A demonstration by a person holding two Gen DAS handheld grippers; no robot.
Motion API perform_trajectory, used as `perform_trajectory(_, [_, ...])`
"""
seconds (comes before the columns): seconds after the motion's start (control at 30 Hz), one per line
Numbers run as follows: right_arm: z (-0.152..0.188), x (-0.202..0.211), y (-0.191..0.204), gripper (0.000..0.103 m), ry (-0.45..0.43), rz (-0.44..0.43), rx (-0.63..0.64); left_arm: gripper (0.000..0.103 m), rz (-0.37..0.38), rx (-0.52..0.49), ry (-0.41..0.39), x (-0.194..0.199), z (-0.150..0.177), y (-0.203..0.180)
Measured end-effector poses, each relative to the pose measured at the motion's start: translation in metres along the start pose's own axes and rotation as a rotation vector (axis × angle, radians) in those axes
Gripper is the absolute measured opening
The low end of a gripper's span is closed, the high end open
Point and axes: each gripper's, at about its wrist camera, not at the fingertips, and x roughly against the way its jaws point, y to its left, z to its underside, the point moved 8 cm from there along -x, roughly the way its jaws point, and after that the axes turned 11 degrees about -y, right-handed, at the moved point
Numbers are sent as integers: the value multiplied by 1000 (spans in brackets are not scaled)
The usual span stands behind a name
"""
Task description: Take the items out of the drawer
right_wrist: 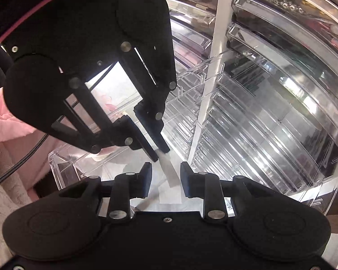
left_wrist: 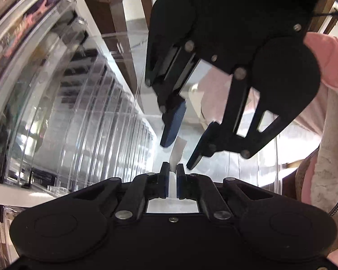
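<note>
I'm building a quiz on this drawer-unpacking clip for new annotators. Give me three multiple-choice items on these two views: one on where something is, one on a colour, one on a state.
1. Where is the white strip?
A. pinched in the left claw, reaching between the right claw's fingers
B. hanging from a table edge
C. tucked into a sleeve

2. What colour is the sleeve beside the right claw?
A. green
B. pink
C. yellow

3. How does the right claw stand?
A. shut on the strip
B. shut on nothing
C. open

Key: 1 A, the right wrist view shows the strip's top end clamped between the left claw's fingers, its lower end in the right claw's gap. 2 B, pink fabric shows at the left wrist view's right edge. 3 C, its fingers stand apart on either side of the strip, not touching it.
</note>
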Motion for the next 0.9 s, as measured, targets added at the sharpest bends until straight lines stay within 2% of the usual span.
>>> perform_trajectory(0.1, [2,-3,2,28,10,24,10,5,-28,12,-18,8,0,4])
perform_trajectory(0.2, [-1,-5,-3,30,24,90,14,5,-65,48,-68,25,-1,8])
perform_trajectory(0.4, [-13,43,2,39,-55,158,-53,5,-172,168,-202,74,-4,19])
perform_trajectory(0.5, [-22,66,4,43,-108,187,-100,5,-257,237,-297,111,-14,23])
perform_trajectory(0.73, [-36,117,14,44,-226,98,-332,5,-422,468,-499,223,-41,29])
perform_trajectory(0.83, [-52,130,25,44,-281,45,-358,5,-490,562,-616,301,-62,39])
perform_trajectory(0.9, [-62,135,28,44,-323,-1,-382,5,-555,609,-679,341,-73,61])
